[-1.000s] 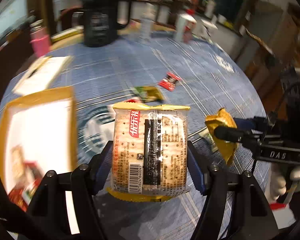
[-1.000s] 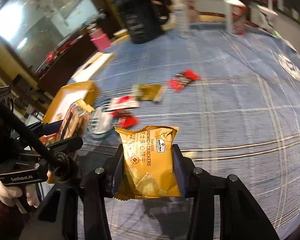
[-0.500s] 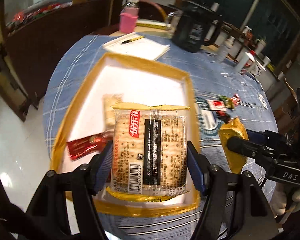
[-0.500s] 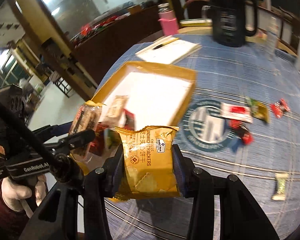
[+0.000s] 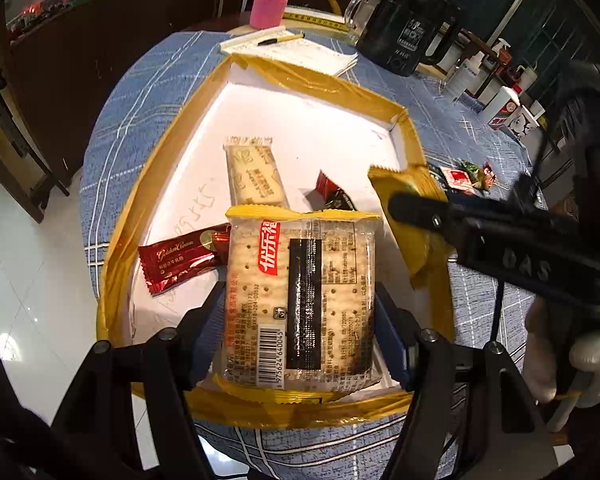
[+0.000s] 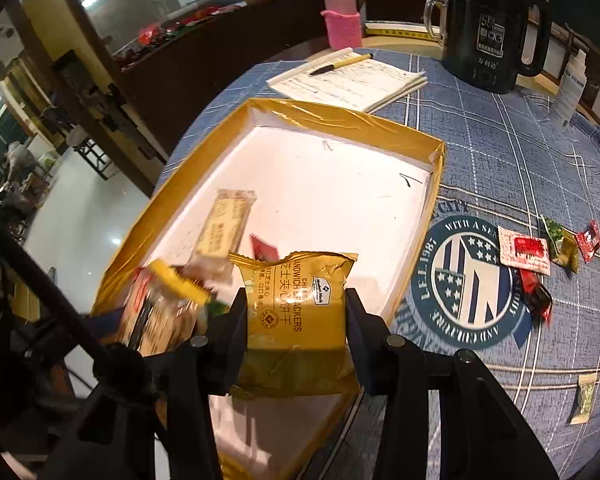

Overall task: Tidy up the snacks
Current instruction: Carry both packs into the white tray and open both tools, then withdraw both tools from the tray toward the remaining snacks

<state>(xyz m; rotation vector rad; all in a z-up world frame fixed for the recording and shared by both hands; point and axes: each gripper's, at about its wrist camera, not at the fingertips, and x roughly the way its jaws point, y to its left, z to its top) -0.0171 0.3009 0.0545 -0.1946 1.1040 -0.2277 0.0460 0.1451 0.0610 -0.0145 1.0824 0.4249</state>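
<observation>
Left gripper (image 5: 300,312) clamped on a clear soda cracker pack (image 5: 300,300), barcode side up, lower centre of the left wrist view, hanging over the near end of the gold-rimmed white tray (image 5: 160,168). Right gripper (image 6: 296,316) pinching a gold cheese sandwich cracker pack (image 6: 296,316) at lower centre of the right wrist view, over the tray's (image 6: 340,120) near right part

In the tray, left wrist view: a beige biscuit bar (image 5: 254,176) at centre, a red Golden Crown wafer (image 5: 180,260) at left centre, a small red-and-black wrapper (image 5: 332,192) just right of the bar

Right gripper also shows at right of the left wrist view, gold pack (image 5: 412,216) over the tray's right rim, white-gloved hand (image 5: 572,356) on its handle

On the blue plaid tablecloth (image 6: 500,140), right side of the right wrist view: a white-and-red sachet (image 6: 524,252), a green-gold wrapper (image 6: 562,244), a red candy (image 6: 588,240), a dark red wrapper (image 6: 538,296), and a small green packet (image 6: 584,398) lower right. Notepad with pen (image 6: 348,76), pink-sleeved bottle (image 6: 342,20) and black kettle (image 6: 492,24) along the top
</observation>
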